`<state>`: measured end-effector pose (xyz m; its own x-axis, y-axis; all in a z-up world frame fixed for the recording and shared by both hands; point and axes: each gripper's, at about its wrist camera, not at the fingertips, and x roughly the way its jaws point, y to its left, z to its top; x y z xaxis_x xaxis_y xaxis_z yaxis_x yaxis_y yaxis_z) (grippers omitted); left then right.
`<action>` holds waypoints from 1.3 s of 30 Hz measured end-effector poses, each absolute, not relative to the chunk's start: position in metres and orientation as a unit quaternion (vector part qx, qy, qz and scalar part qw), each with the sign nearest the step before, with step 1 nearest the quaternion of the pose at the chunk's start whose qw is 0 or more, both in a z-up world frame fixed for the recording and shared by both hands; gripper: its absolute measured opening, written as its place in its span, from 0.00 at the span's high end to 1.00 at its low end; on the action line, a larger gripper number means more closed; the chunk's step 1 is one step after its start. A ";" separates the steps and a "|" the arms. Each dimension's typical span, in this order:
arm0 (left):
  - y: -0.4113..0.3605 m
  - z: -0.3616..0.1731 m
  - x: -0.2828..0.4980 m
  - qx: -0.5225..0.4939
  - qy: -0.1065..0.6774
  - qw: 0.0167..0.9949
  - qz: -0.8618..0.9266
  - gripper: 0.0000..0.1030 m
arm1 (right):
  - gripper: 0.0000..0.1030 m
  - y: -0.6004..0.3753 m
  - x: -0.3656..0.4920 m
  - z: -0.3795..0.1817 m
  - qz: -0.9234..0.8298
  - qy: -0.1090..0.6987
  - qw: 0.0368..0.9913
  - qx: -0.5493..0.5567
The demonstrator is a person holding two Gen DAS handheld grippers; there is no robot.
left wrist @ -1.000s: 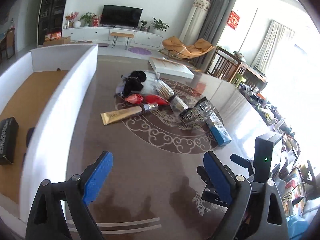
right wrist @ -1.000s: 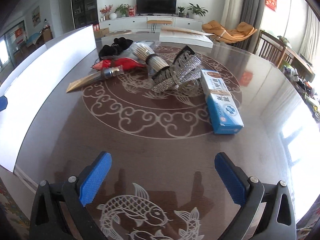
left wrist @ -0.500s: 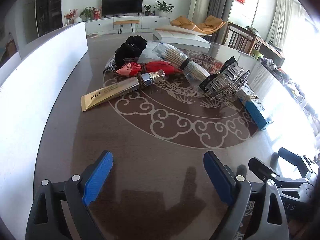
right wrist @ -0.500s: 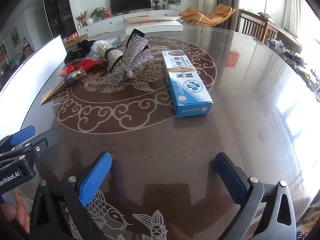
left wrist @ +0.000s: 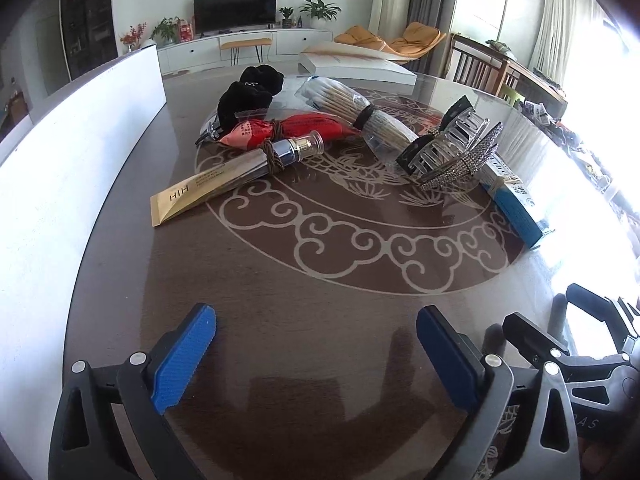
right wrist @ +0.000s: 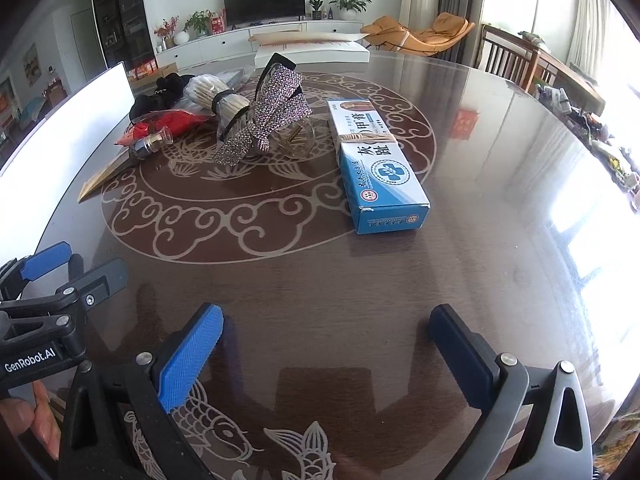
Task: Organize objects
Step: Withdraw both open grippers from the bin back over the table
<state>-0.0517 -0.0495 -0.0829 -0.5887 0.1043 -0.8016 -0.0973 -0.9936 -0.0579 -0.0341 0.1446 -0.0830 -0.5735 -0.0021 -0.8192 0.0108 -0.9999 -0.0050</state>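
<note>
A heap of small objects lies on the dark round table (left wrist: 320,280): a gold tube (left wrist: 212,184) with a silver cap, a red packet (left wrist: 292,130), a black pouch (left wrist: 248,96), a wrapped bundle of thin sticks (left wrist: 360,114), a rhinestone hair clip (left wrist: 456,152) and a blue box (right wrist: 376,168). My left gripper (left wrist: 316,328) hovers over the near table edge, well short of the tube; its jaws are opening with nothing between them. To its right, my right gripper (right wrist: 328,324) stands open and empty, in front of the blue box.
A tall white box wall (left wrist: 80,152) runs along the table's left side. A flat white box (left wrist: 356,64) lies at the far edge. Wooden chairs (right wrist: 516,60) stand at the back right. A hand (right wrist: 28,416) shows at the right wrist view's lower left.
The left gripper swung from over the white box to the table and came lower, beside the right gripper. The right gripper shifted a little, so the blue box now lies ahead.
</note>
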 end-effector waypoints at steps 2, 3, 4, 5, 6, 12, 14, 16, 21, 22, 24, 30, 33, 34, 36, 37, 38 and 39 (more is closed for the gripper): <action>-0.046 -0.084 -0.052 -0.453 0.006 0.052 0.890 0.00 | 0.00 0.145 -0.034 -0.083 -0.887 0.004 0.004 0.461; -0.044 -0.084 -0.053 -0.455 0.014 0.049 0.889 0.00 | 0.00 0.145 -0.034 -0.083 -0.888 0.004 0.003 0.461; -0.042 -0.085 -0.053 -0.458 0.022 0.046 0.887 0.00 | 0.00 0.145 -0.034 -0.082 -0.888 0.004 0.003 0.461; -0.040 -0.085 -0.053 -0.458 0.028 0.044 0.887 0.00 | 0.00 0.145 -0.034 -0.082 -0.888 0.004 0.003 0.461; -0.040 -0.085 -0.054 -0.459 0.026 0.044 0.887 0.00 | 0.00 0.145 -0.034 -0.082 -0.888 0.004 0.003 0.461; -0.041 -0.086 -0.054 -0.458 0.026 0.044 0.887 0.00 | 0.00 0.145 -0.034 -0.083 -0.888 0.004 0.003 0.461; -0.041 -0.086 -0.054 -0.459 0.026 0.044 0.887 0.00 | 0.00 0.145 -0.034 -0.083 -0.888 0.004 0.003 0.460; -0.041 -0.086 -0.054 -0.458 0.026 0.044 0.887 0.00 | 0.00 0.145 -0.034 -0.083 -0.888 0.004 0.003 0.460; -0.041 -0.086 -0.054 -0.458 0.026 0.044 0.887 0.00 | 0.00 0.145 -0.034 -0.083 -0.888 0.004 0.003 0.460; -0.041 -0.086 -0.054 -0.458 0.026 0.044 0.887 0.00 | 0.00 0.145 -0.034 -0.083 -0.888 0.004 0.004 0.460; -0.041 -0.086 -0.054 -0.458 0.026 0.044 0.887 0.00 | 0.00 0.145 -0.034 -0.083 -0.888 0.004 0.003 0.460; -0.041 -0.086 -0.054 -0.458 0.026 0.044 0.887 0.00 | 0.00 0.145 -0.034 -0.083 -0.888 0.004 0.004 0.460; -0.041 -0.086 -0.054 -0.458 0.026 0.044 0.887 0.00 | 0.00 0.145 -0.034 -0.083 -0.888 0.004 0.004 0.460; -0.041 -0.086 -0.054 -0.458 0.026 0.044 0.887 0.00 | 0.00 0.145 -0.034 -0.083 -0.888 0.004 0.004 0.460; -0.041 -0.086 -0.054 -0.458 0.026 0.044 0.887 0.00 | 0.00 0.145 -0.034 -0.084 -0.888 0.004 0.004 0.460; -0.041 -0.086 -0.054 -0.458 0.026 0.044 0.887 0.00 | 0.00 0.145 -0.034 -0.084 -0.888 0.004 0.004 0.460; -0.041 -0.086 -0.054 -0.458 0.026 0.044 0.887 0.00 | 0.00 0.145 -0.034 -0.084 -0.888 0.004 0.004 0.460; -0.041 -0.086 -0.054 -0.458 0.026 0.044 0.887 0.00 | 0.00 0.145 -0.034 -0.084 -0.888 0.004 0.004 0.460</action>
<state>-0.0542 -0.0408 -0.0863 -0.5761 0.0545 -0.8156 -0.1022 -0.9947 0.0058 -0.0342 0.1450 -0.0836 -0.5770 -0.0028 -0.8167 0.0098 -0.9999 -0.0035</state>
